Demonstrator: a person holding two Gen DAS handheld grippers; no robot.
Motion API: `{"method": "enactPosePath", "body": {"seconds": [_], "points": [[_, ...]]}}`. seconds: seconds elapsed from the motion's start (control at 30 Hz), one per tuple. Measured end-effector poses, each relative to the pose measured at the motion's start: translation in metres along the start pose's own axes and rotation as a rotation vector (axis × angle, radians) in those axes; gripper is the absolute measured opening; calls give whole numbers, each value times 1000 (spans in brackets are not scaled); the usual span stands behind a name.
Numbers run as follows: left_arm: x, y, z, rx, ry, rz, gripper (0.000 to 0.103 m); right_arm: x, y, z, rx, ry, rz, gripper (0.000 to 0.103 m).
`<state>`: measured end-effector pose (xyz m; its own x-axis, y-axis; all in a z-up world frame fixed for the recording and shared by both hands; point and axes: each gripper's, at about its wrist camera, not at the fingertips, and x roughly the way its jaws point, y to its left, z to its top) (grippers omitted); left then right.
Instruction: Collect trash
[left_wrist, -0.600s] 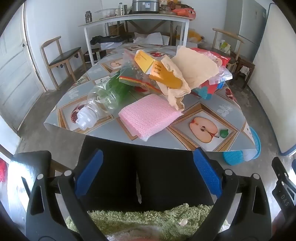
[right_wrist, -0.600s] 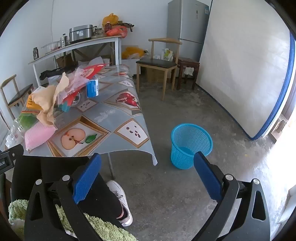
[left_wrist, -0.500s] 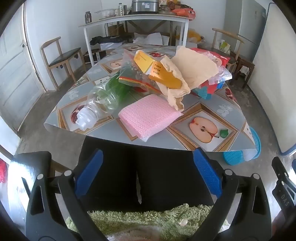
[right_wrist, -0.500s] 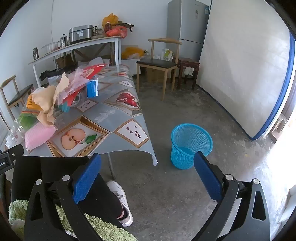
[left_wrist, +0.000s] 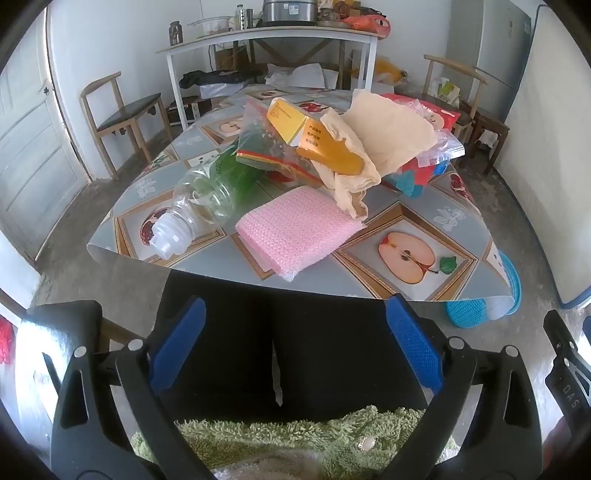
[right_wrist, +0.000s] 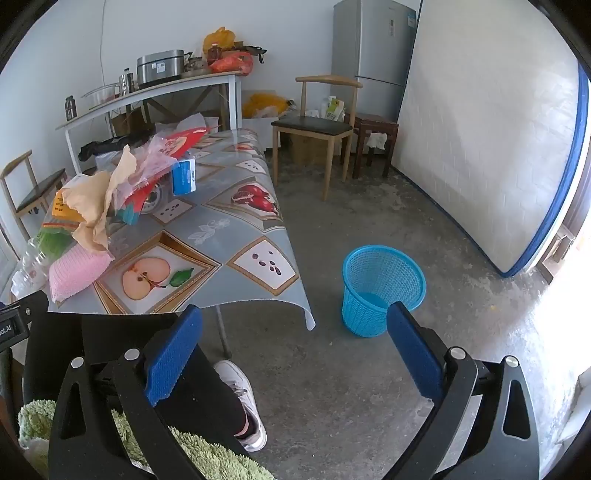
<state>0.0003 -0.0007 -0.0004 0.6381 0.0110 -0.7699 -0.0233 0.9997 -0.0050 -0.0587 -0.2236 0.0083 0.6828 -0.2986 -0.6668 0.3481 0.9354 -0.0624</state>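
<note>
Hovering short of the table (left_wrist: 373, 284), left gripper (left_wrist: 295, 343) spread wide, nothing between the blue pads (left_wrist: 177, 343), pointed down over dark trousers (left_wrist: 332, 350). Right gripper (right_wrist: 293, 349) likewise wide apart and empty, tilted toward the concrete floor.

Seen from the left wrist: trash heaped on the fruit-print tablecloth at 12 o'clock. Nearest the table edge, a pink sponge cloth (left_wrist: 295, 229); at its 9 o'clock, a clear plastic bottle (left_wrist: 199, 210) lying on its side, cap end toward the camera. Beyond the cloth at 12 o'clock, a crumpled beige paper (left_wrist: 384, 133) draped over an orange-yellow box (left_wrist: 325, 144) and a clear bag (left_wrist: 266, 147); red and blue packaging (left_wrist: 421, 173) tucked under the paper at 3 o'clock.

Seen from the right wrist: same heap at 10 o'clock, with a small blue carton (right_wrist: 183, 175) standing beside it. Blue mesh wastebasket (right_wrist: 380, 288) upright on the floor at 1 o'clock, well apart from the table corner, looking empty. White sneaker (right_wrist: 243, 402) low at 6 o'clock.
</note>
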Motion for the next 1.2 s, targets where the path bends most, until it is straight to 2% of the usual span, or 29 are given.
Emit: {"method": "enactPosePath", "body": {"seconds": [1.2], "points": [[3,3,1,-1,5,-2,94,-1,6,4,-2,-4,5,97]]}}
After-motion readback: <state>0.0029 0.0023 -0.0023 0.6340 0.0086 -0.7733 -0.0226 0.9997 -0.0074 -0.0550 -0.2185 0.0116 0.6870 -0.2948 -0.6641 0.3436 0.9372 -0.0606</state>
